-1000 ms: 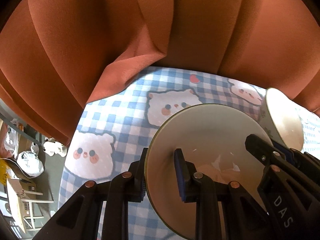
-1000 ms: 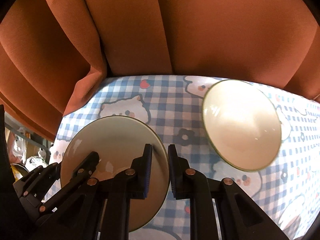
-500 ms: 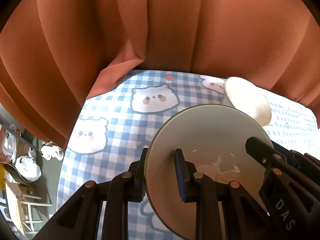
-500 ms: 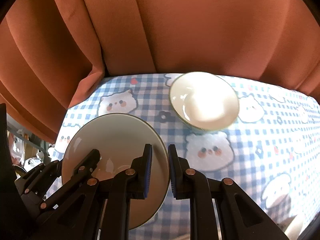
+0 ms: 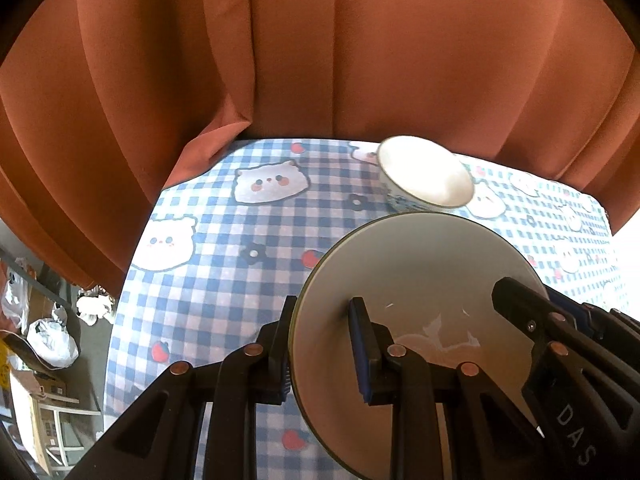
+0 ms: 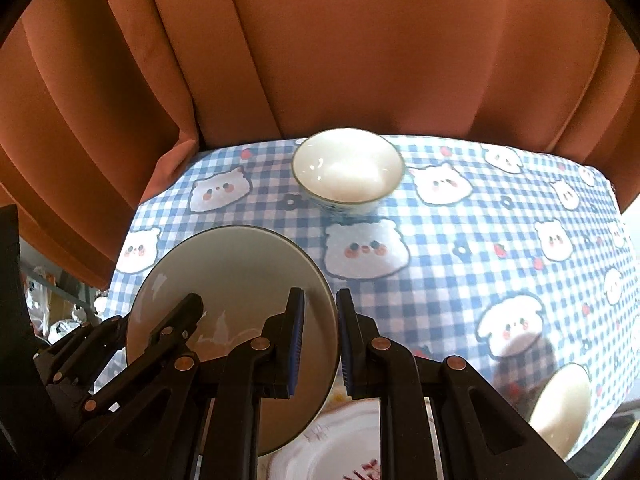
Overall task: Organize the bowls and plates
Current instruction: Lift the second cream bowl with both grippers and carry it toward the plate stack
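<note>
Both grippers, left [image 5: 320, 344] and right [image 6: 320, 340], pinch opposite rims of the plate [image 5: 416, 292] above the tablecloth [image 6: 460, 248]. Keep it level, lower onto the patterned plate [image 6: 340, 448], possibly just below.

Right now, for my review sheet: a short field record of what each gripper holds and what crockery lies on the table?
left gripper: shut on the left rim of the round cream plate
right gripper: shut on the plate's right rim
plate state: carried above the blue checked tablecloth
white bowl: upright at the table's far edge, by the rust curtain
patterned plate: near edge, partly under the carried plate
</note>
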`<move>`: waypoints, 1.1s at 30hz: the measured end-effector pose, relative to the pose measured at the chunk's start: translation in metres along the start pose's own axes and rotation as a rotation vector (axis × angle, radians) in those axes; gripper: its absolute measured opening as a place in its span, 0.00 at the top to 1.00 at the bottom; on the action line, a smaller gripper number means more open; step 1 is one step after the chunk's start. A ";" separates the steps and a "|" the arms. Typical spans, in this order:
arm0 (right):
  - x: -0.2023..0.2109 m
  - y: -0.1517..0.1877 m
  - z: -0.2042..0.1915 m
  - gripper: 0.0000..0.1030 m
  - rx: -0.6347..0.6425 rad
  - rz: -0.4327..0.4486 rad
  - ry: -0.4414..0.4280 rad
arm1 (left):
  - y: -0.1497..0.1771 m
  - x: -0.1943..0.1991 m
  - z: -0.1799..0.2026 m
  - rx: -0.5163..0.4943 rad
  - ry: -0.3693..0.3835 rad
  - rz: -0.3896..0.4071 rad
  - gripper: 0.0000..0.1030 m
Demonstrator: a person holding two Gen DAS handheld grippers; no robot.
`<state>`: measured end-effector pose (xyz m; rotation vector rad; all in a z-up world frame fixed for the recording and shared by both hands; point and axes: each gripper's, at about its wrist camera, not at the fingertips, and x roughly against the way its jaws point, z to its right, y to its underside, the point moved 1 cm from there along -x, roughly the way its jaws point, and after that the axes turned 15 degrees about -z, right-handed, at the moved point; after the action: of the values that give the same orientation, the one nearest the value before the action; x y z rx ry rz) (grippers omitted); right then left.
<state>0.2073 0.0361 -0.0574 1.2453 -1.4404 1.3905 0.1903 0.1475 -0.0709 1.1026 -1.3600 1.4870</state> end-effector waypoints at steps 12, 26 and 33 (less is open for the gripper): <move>0.027 0.028 0.046 0.81 -0.011 0.037 -0.023 | 0.028 0.020 0.055 -0.021 -0.018 0.023 0.78; 0.046 0.059 0.134 0.81 -0.003 0.028 -0.043 | 0.060 0.027 0.143 -0.030 -0.045 0.019 0.78; 0.054 0.075 0.179 0.81 0.004 0.050 -0.066 | 0.077 0.028 0.188 -0.033 -0.065 0.040 0.78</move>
<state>0.1404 -0.1530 -0.0440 1.2762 -1.5232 1.3976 0.1223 -0.0455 -0.0589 1.1179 -1.4542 1.4625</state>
